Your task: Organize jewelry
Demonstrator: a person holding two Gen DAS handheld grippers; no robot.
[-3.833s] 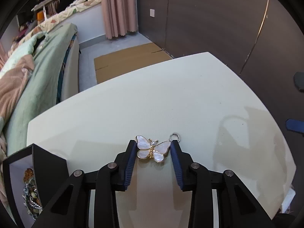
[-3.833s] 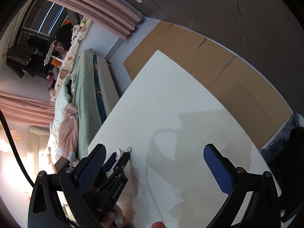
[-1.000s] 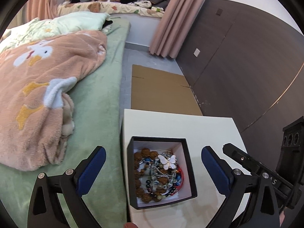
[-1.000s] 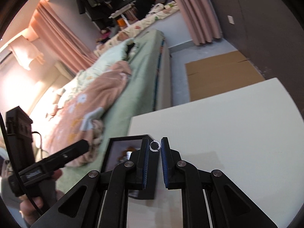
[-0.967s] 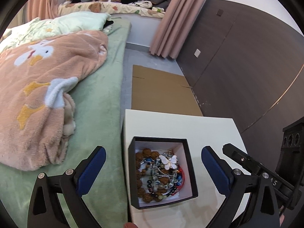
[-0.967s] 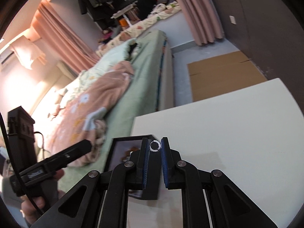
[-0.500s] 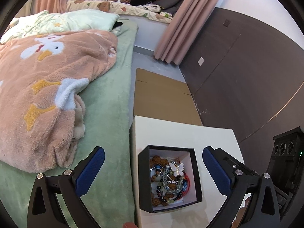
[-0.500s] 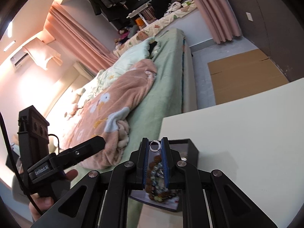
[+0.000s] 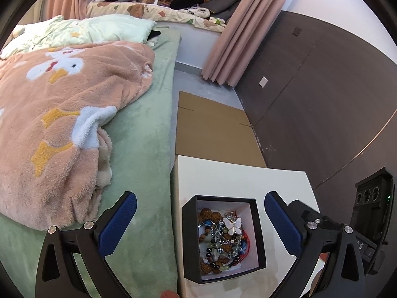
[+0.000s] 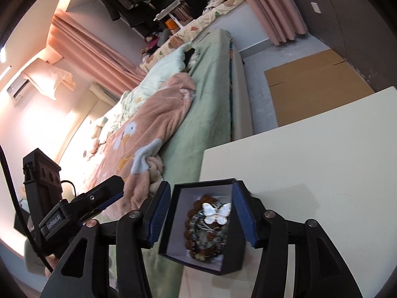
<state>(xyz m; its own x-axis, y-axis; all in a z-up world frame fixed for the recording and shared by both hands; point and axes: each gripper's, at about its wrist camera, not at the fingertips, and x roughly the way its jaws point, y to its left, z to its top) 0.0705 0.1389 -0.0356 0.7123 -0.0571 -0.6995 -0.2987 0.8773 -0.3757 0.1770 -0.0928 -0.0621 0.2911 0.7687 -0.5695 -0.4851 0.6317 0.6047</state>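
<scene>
You're hovering both tools over the black jewelry box (image 9: 224, 238) right now, and it's sitting at the corner of the white table (image 9: 238, 178) nearest the bed (image 9: 139, 149). My guess is the box sits out at that corner so either hand can get at it from above.

Your left gripper (image 9: 198, 226) is hanging wide open, blue pads spread well past both walls of the box, holding nothing. From its camera you're looking almost straight down into the pile of beaded bracelets (image 9: 220, 245), with the butterfly pendant (image 9: 232, 224) lying on top near the far side.

Your right gripper (image 10: 202, 214) is sitting lower and closer, jaws parted about as wide as the box opening, one pad just outside each side wall. Nothing is between the pads that I can make out. If a small piece just went in, it's too small to pick out among the beads. The pendant (image 10: 216, 213) is showing face up in that view too, resting on the brown beads.

Everything I can see of the jewelry is inside the box; the tabletop around it is looking bare, so I'd judge the sorting is nearly done.

Readable writing: the body of the left tool, seen from the right camera, has a white label that looks like "GenRobot.AI" (image 10: 54, 220). No brand visible on the box.
</scene>
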